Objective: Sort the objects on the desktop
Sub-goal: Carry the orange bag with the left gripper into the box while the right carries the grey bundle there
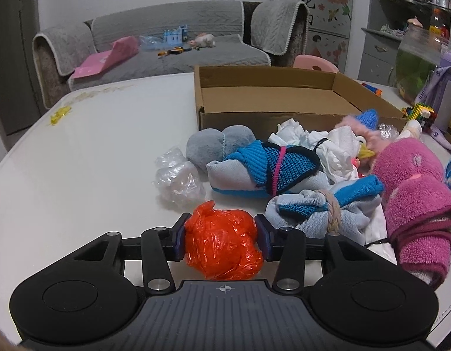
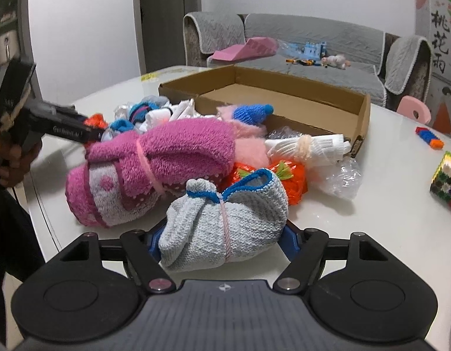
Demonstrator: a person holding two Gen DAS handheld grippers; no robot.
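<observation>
Resting nearest the lens, the left gripper (image 1: pixel 222 238) is clamping its blue pads on an orange plastic bag (image 1: pixel 224 241) crumpled on the white table (image 1: pixel 94 152); the right gripper (image 2: pixel 222 241) is closing its fingers against a grey knitted bundle (image 2: pixel 222 219) tied with pink string, sitting at the near edge of the heap; behind it, a large pink fluffy roll (image 2: pixel 155 163) is lying against the pile; an open cardboard box (image 1: pixel 284 87) is standing empty beyond the heap; a grey plush piece (image 1: pixel 213 143) is lying beside clear crumpled plastic (image 1: pixel 178 181).
</observation>
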